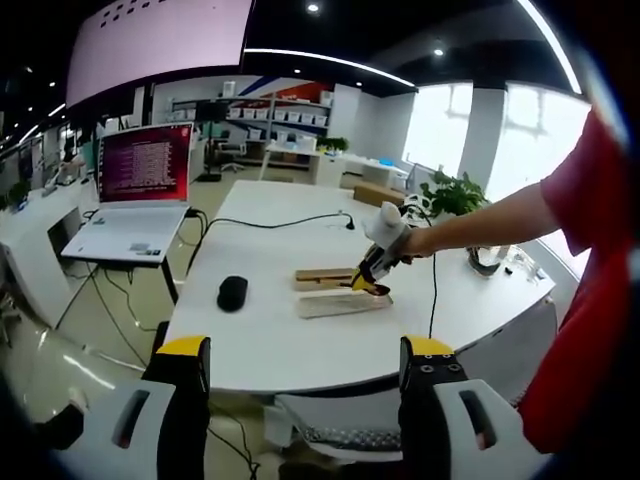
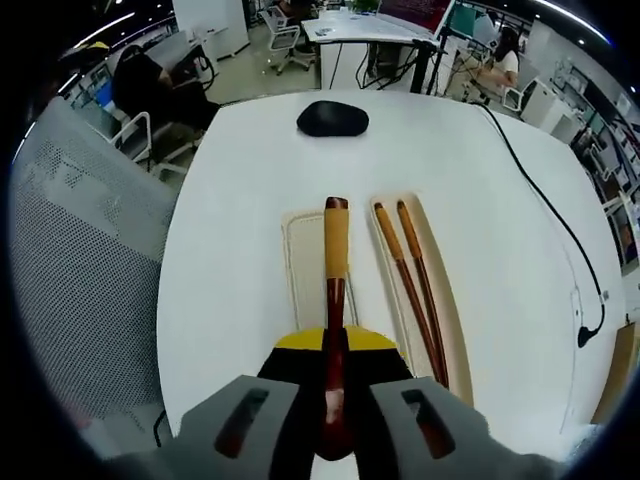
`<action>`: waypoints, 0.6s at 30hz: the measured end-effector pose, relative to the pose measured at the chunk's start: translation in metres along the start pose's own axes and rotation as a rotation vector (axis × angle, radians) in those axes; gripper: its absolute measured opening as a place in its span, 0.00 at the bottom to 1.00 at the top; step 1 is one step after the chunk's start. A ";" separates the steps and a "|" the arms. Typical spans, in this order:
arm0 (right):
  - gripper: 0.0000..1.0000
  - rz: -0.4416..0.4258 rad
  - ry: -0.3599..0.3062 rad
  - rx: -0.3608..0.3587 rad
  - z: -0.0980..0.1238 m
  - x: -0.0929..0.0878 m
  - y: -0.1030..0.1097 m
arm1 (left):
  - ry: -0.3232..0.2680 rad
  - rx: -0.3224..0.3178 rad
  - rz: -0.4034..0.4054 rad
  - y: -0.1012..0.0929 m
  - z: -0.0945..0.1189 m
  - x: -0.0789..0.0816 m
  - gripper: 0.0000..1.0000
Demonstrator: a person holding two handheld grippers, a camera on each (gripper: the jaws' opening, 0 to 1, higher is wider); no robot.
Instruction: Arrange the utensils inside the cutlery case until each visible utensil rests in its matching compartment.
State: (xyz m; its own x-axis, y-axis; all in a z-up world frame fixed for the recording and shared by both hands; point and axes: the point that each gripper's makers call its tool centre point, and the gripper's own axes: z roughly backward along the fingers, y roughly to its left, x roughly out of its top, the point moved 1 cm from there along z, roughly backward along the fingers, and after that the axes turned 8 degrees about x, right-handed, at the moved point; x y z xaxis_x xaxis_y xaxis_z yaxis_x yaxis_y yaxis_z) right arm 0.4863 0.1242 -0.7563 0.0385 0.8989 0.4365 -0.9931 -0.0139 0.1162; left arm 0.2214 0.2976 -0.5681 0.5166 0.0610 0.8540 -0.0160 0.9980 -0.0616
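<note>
Right gripper view: the right gripper (image 2: pixel 333 370) is clamped on a dark red utensil (image 2: pixel 334 300) with a tan handle end. It looks like a spoon, but the bowl end is hidden between the jaws, so I cannot be sure. The handle points away from the camera, over the cutlery case (image 2: pixel 372 290). The case is pale and lies on the white table (image 2: pixel 240 180). It has a wide compartment on the view's left and a narrow one on the view's right. The held utensil sits above the strip between the two compartments; whether it touches the case is not clear. Two chopsticks (image 2: pixel 412 285) lie side by side in the narrow compartment, brown with lighter tips at the far end. A black mouse (image 2: pixel 333 118) rests on the table beyond the case. A black cable (image 2: pixel 548 205) runs along the table's right side.

Left gripper view: the left gripper (image 1: pixel 305 400) is held back from the table, jaws spread wide with nothing between them. Across the table, a person's arm (image 1: pixel 490 220) reaches in from the right, holding the right gripper down at the case (image 1: pixel 340 290). The mouse (image 1: pixel 232 292) lies left of the case. An open laptop (image 1: pixel 140 190) stands on a separate desk at left.
</note>
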 end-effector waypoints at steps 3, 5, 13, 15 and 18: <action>0.01 0.010 0.006 -0.003 0.004 0.002 -0.006 | 0.005 -0.001 -0.002 0.001 -0.002 0.000 0.79; 0.01 0.019 0.011 -0.002 0.008 0.004 -0.011 | 0.005 -0.003 -0.005 0.000 -0.002 0.001 0.79; 0.01 0.042 0.031 -0.014 0.019 0.010 -0.039 | 0.015 -0.005 -0.008 0.001 -0.005 0.001 0.79; 0.01 0.053 0.047 -0.014 0.025 0.011 -0.046 | 0.017 -0.004 -0.007 0.001 -0.005 0.001 0.79; 0.01 0.068 0.060 0.000 0.032 0.013 -0.051 | 0.024 -0.001 -0.009 0.003 -0.005 0.000 0.79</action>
State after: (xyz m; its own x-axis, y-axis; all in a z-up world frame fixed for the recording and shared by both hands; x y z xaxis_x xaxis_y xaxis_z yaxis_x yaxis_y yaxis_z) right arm 0.5412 0.1231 -0.7280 -0.0355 0.9205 0.3892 -0.9932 -0.0757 0.0884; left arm 0.2256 0.3006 -0.5706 0.5367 0.0517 0.8422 -0.0108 0.9985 -0.0544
